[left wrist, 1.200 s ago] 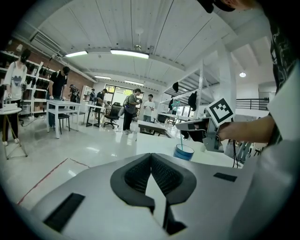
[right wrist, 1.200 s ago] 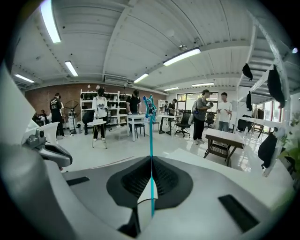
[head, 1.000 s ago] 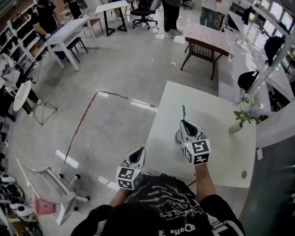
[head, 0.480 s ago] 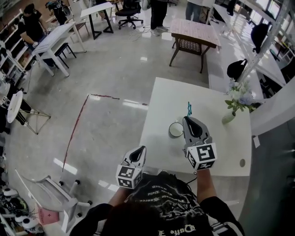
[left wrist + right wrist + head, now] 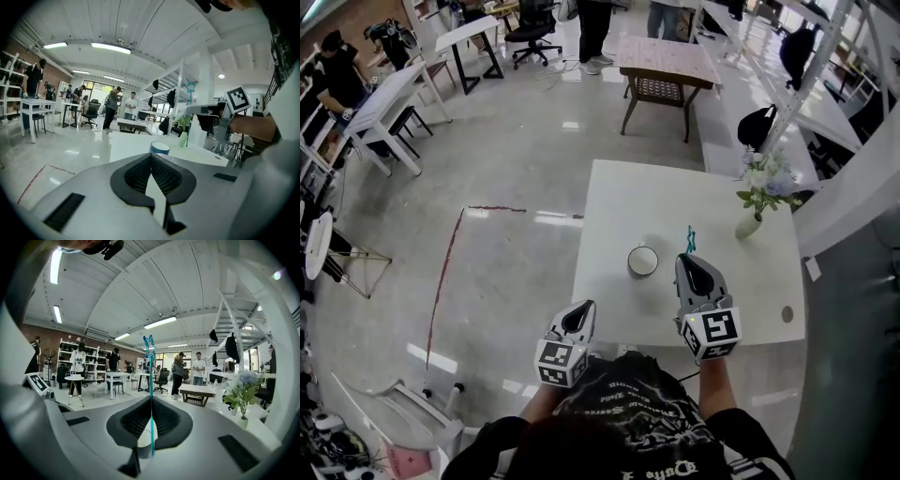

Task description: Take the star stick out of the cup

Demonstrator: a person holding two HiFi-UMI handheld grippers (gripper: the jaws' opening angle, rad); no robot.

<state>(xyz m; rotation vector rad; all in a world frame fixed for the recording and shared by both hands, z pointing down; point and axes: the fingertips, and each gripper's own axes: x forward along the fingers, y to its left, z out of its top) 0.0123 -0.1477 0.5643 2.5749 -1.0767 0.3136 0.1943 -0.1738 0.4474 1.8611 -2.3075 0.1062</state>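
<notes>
The teal star stick (image 5: 690,240) stands upright in my right gripper (image 5: 690,260), which is shut on its shaft just right of the white cup (image 5: 642,261). The stick is clear of the cup. In the right gripper view the stick (image 5: 151,394) rises between the closed pads to its star tip (image 5: 149,342). The left gripper view shows the blue-rimmed cup (image 5: 160,148) on the table and the right gripper (image 5: 193,110) holding the stick (image 5: 188,117) beyond it. My left gripper (image 5: 584,308) hangs off the table's near edge, shut and empty (image 5: 151,157).
A vase of flowers (image 5: 752,217) stands at the back right of the white table (image 5: 741,281). A small round hole (image 5: 786,314) sits near the table's right edge. A wooden table (image 5: 661,61), chairs and people are farther off across the floor.
My right gripper has carried the star stick from over the cup to its right, so the cup now stands apart and uncovered. The left gripper has stayed put.
</notes>
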